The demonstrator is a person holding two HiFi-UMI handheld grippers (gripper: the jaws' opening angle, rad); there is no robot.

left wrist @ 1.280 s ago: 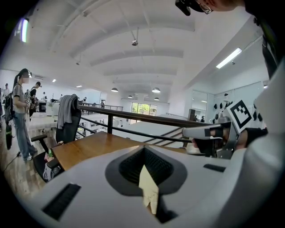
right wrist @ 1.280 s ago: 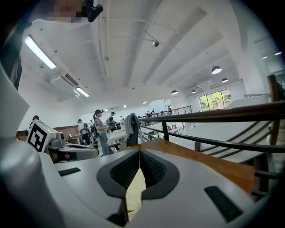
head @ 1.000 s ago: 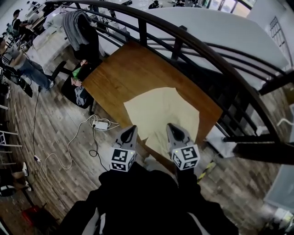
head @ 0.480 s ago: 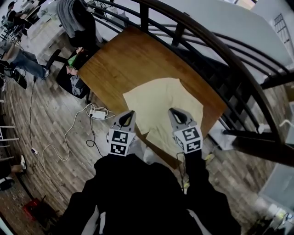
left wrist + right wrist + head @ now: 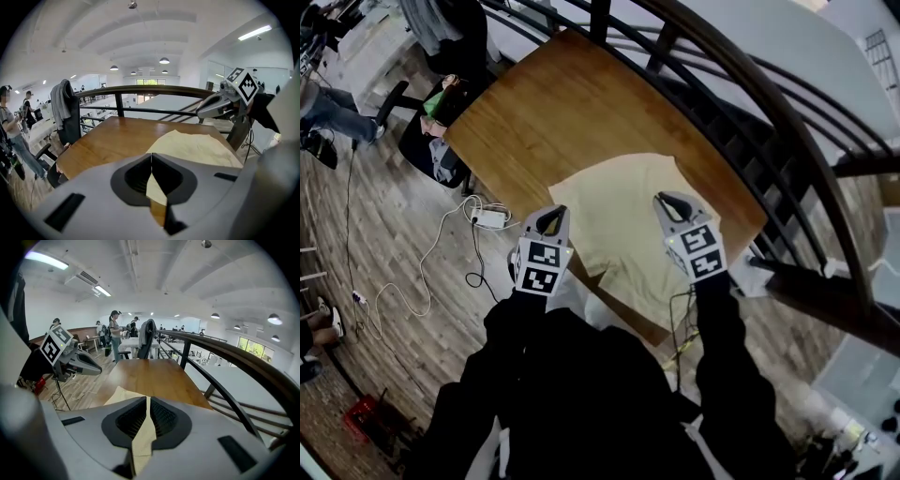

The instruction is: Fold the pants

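Observation:
Cream pants (image 5: pixel 623 234) lie flat on the near right part of a wooden table (image 5: pixel 553 112). My left gripper (image 5: pixel 551 214) hovers at the pants' left edge, by the table's near side, jaws shut and empty. Over the pants' right part my right gripper (image 5: pixel 666 199) is also shut, with nothing in it. In the left gripper view the closed jaws (image 5: pixel 151 164) point at the pants (image 5: pixel 197 147), and the right gripper (image 5: pixel 206 108) shows beyond. From the right gripper view the shut jaws (image 5: pixel 148 401) face the pants (image 5: pixel 119 397), the left gripper (image 5: pixel 96 370) to their left.
A dark curved railing (image 5: pixel 750 122) runs along the table's far and right sides. A chair with clothes (image 5: pixel 441 141) stands at the table's left end. A power strip and cables (image 5: pixel 492 217) lie on the wood floor. A person's legs (image 5: pixel 328 103) show at far left.
Both grippers have moved forward and down toward the pants and spread further apart. Their jaws stayed shut. The head view has shifted toward the table.

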